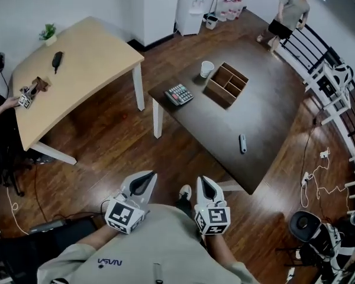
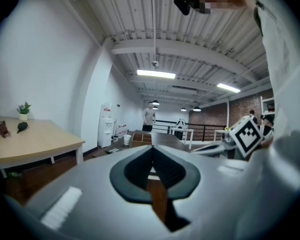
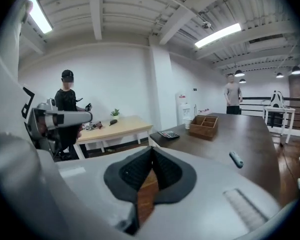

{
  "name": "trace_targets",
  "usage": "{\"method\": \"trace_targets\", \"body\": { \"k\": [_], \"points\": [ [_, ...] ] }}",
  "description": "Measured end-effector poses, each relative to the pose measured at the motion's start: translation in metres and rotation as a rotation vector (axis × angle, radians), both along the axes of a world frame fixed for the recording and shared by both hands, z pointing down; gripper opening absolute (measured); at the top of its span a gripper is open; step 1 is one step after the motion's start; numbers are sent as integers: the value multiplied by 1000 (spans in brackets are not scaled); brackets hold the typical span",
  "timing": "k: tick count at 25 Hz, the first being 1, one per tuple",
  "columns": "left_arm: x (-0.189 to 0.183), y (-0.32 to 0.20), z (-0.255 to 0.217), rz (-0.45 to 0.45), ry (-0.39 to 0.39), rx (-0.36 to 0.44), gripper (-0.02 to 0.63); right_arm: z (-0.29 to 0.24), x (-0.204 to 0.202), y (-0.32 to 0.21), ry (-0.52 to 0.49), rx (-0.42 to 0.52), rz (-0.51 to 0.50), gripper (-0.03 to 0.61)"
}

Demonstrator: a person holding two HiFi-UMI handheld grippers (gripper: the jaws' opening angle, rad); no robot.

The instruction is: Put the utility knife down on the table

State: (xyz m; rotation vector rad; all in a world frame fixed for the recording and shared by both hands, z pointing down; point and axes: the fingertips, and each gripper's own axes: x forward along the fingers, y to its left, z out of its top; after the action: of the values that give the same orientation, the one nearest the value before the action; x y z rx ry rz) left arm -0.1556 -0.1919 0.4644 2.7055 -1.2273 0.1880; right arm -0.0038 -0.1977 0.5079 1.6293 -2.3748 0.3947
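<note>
The utility knife point(image 1: 242, 143), a small grey bar, lies on the dark brown table point(image 1: 272, 108) near its front right edge; the right gripper view shows the knife point(image 3: 236, 159) to the right, well beyond the jaws. Both grippers are held close to the person's chest, away from the table. My left gripper point(image 1: 147, 176) is shut with nothing in it, its pads meeting in the left gripper view point(image 2: 152, 149). My right gripper point(image 1: 202, 181) is also shut and empty, its jaws point(image 3: 151, 149) closed together and pointing toward the table.
On the dark table stand a wooden compartment box point(image 1: 226, 84), a calculator point(image 1: 178, 94) and a white cup point(image 1: 207, 68). A light wood table point(image 1: 77, 64) stands at the left, with another person's hand at it. A person point(image 1: 289, 13) stands by the far railing. Cables lie on the floor at right.
</note>
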Motion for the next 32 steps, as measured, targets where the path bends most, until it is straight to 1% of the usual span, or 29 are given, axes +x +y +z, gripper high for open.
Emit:
{"method": "trace_targets", "body": {
  "k": [2,5,7,10,12,14,17,21,24,27,32],
  "points": [
    [-17,32,6,30,10,-8,5,-12,-21,34,6,14,21,3],
    [-30,74,13,92,20,-6,5,-21,-35,81,8,9,72,3],
    [-36,99,9,112,34,1,5,-26,-44,109,9,5,83,2],
    [-41,123,6,127,58,0,5,-31,-50,140,33,11,99,2],
    [-37,135,1,129,82,2,5,-36,-44,161,49,24,127,2],
    [-25,148,-2,146,96,9,5,-43,-32,185,55,46,165,2],
    [3,171,-10,208,102,23,5,-57,-11,222,41,89,231,2],
    [49,212,-14,309,75,36,5,-63,16,271,6,133,303,2],
    [80,250,-7,362,37,35,5,-60,33,303,-13,142,302,2],
    [95,279,2,359,1,21,5,-61,41,328,-40,162,272,2],
    [99,311,7,297,-45,21,5,-59,57,361,-48,186,226,0]
  ]
}}
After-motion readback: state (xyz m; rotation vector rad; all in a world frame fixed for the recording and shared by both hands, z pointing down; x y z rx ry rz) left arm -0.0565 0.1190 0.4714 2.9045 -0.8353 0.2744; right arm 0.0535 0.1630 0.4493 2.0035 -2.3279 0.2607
